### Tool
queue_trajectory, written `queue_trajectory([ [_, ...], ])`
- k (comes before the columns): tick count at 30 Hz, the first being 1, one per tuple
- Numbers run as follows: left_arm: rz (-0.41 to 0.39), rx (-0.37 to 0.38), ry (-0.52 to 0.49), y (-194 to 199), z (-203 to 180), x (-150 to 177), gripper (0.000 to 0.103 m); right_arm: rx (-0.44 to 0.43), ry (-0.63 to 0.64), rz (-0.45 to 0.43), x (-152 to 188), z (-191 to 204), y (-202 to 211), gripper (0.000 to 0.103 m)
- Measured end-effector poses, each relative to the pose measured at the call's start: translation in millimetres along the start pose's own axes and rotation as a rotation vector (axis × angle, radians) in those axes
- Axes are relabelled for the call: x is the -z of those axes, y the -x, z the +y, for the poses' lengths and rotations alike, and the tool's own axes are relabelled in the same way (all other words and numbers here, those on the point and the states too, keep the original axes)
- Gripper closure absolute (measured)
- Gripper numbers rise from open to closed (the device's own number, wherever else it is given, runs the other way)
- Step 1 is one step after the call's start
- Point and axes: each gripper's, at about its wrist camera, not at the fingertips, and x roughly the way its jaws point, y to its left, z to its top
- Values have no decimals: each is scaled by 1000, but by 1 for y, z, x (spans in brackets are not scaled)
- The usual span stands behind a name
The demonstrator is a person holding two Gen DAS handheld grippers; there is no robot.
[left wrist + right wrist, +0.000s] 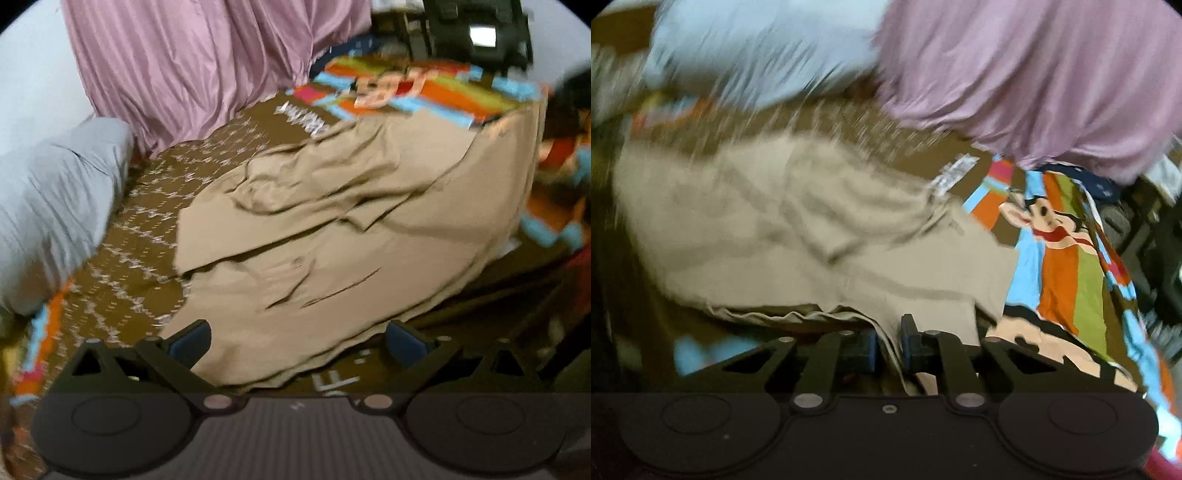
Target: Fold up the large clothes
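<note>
A large tan garment [332,229] lies rumpled on a brown patterned bedspread [155,206]. In the left wrist view my left gripper [299,341] stands open, its blue-padded fingers [190,345] wide apart over the near edge of the cloth. Nothing is pinched between them. In the right wrist view the same tan garment [798,236] spreads away from me, and my right gripper [888,341] is shut on a fold of its near edge. The cloth runs down between the two blue pads [909,341]. Both views are blurred.
A mauve curtain [192,70] hangs behind the bed, and a pale blue pillow [55,206] lies at its side. A bright striped cartoon blanket [1067,258] covers the other end of the bed. Dark furniture [476,33] stands beyond it.
</note>
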Motion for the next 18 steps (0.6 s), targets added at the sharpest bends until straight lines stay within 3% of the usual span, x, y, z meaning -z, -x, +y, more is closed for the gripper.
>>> queue_trajectory([
  [3, 27, -23, -16, -5, 7, 1, 12, -3, -125, -57, -17, -19, 3, 93],
  [11, 67, -117, 13, 3, 57, 24, 23, 27, -137, -83, -17, -18, 5, 94],
  [15, 54, -92, 11, -3, 71, 25, 23, 30, -165, -75, -9, -20, 2, 93],
  [18, 52, -111, -52, -9, 68, 23, 21, 39, -163, -64, -7, -19, 1, 93],
])
